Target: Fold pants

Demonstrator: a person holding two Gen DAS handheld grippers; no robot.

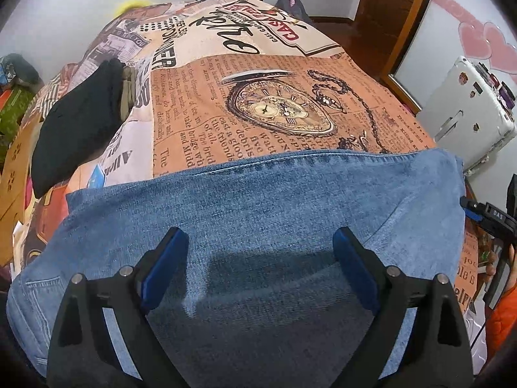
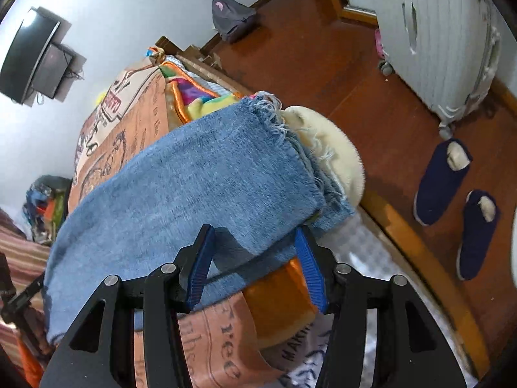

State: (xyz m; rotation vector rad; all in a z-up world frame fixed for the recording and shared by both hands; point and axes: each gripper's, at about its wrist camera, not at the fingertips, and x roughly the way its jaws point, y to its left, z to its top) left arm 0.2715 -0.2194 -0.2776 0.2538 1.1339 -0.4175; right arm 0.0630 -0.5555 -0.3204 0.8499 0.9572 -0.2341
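Note:
Blue jeans (image 1: 258,213) lie folded lengthwise across the near part of a bed with a newspaper-print cover (image 1: 258,97). My left gripper (image 1: 261,242) is open, its blue pads (image 1: 164,268) hovering just above the denim, holding nothing. In the right wrist view the jeans (image 2: 194,174) end in frayed hems (image 2: 274,113) at the bed's edge. My right gripper (image 2: 255,242) is open at the near side edge of the leg; the denim edge lies between the pads (image 2: 200,268).
Folded black clothes (image 1: 77,123) lie at the bed's left. A white suitcase (image 2: 446,42), two dark blue slippers (image 2: 442,174) and a grey backpack (image 2: 232,19) are on the wooden floor. A cream cushion (image 2: 323,142) sits under the hems.

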